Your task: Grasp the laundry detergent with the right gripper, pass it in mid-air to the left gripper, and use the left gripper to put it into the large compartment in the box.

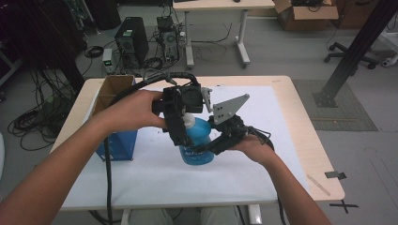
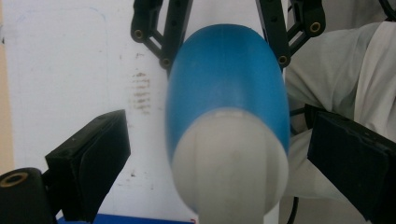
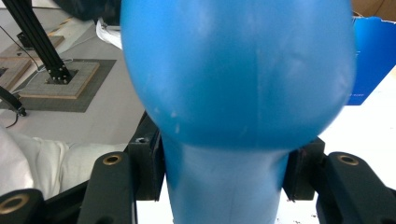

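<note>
Bottle [image 1: 197, 140], blue with a white cap, sits mid-table [image 1: 300, 136] on white sheeting, bare room toward 3 o'clock; a blue box [image 1: 117, 143] stands near at 9 o'clock. Right gripper [image 1: 213, 143] clamps its body. Left gripper [image 2: 219, 154] straddles the cap, jaws wide, untouching.
</note>
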Demonstrator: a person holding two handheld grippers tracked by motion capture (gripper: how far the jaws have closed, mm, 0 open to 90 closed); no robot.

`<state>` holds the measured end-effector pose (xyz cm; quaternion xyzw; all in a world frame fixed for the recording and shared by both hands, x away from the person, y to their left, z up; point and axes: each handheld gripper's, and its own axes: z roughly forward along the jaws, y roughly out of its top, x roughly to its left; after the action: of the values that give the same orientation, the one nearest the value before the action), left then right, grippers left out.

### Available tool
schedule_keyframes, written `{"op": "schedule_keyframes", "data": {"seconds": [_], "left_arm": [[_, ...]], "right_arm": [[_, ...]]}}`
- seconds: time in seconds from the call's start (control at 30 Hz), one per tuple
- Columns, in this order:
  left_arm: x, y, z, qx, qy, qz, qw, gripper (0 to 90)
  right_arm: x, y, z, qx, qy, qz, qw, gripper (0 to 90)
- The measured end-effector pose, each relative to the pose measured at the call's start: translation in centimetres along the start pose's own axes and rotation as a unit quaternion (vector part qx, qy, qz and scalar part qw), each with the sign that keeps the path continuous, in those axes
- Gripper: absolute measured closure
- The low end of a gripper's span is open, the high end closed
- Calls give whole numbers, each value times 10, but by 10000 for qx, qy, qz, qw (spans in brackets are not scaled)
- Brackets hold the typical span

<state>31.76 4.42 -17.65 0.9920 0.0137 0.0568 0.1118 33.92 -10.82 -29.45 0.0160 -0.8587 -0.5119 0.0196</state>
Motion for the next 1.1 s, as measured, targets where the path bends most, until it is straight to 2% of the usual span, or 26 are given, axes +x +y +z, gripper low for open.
{"op": "schedule_keyframes", "data": {"seconds": [0.4, 1.1], "left_arm": [[-2, 2, 8, 37, -83, 58, 9999, 120], [-2, 2, 10, 104, -27, 44, 9999, 237]], "right_arm": [[-1, 1, 2, 14, 6, -2, 10000, 434], [-1, 0, 2, 2, -14, 19, 10000, 434]]}}
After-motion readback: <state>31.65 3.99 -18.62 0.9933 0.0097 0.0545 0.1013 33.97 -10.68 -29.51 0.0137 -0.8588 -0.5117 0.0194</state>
